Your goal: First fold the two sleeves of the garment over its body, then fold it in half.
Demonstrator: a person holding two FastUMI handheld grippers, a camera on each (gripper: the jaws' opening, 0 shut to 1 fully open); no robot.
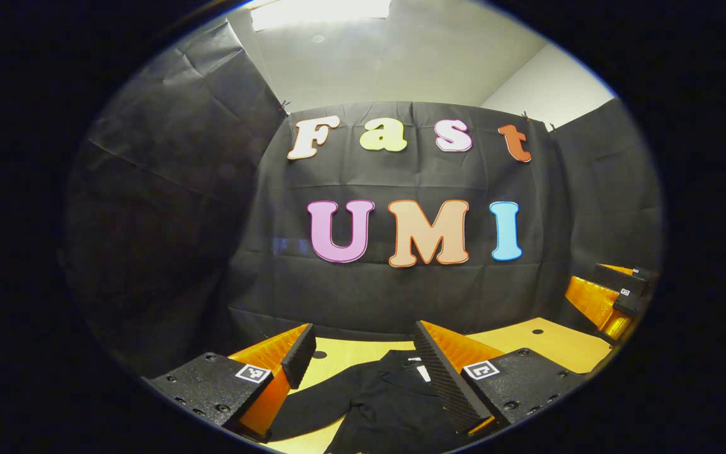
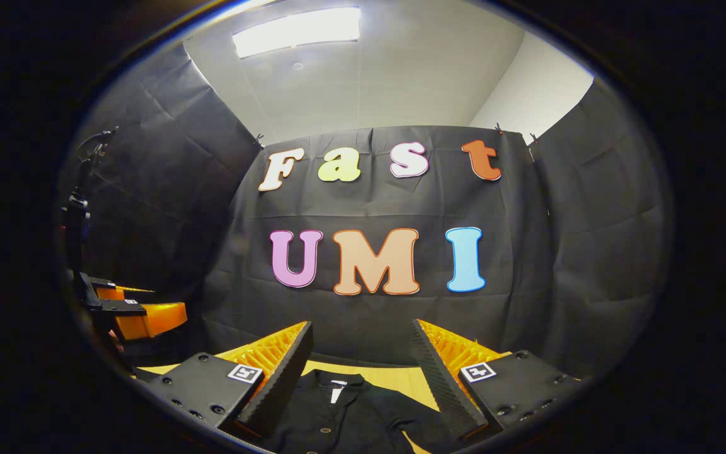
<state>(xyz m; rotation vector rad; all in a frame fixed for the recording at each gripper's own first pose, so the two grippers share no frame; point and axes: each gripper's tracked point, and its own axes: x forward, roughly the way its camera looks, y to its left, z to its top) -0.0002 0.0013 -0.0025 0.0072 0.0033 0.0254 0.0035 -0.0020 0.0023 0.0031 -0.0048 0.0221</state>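
The left gripper [image 1: 363,359] is held above the table [image 1: 546,343] with its fingers spread wide and nothing between them. The right gripper [image 2: 358,362] is in the same condition: fingers spread, no contact with any object.

The garment [image 1: 388,403], a dark collared shirt with buttons, lies flat on the table. In the left gripper view it sits below and between the fingers, one sleeve [image 1: 312,410] running out toward the left finger. In the right gripper view the collar [image 2: 338,380] lies between the fingers, just beyond the tips, with the body extending under them.

Handling estimate: the fabric is light, soft and limp. It will drape and crease rather than hold shape, and a single pinched layer may slip. Recommended grasp points are the cuff end or outer edge of each sleeve, pinched through the full thickness, then carried inward over the body. Neither sleeve appears folded yet
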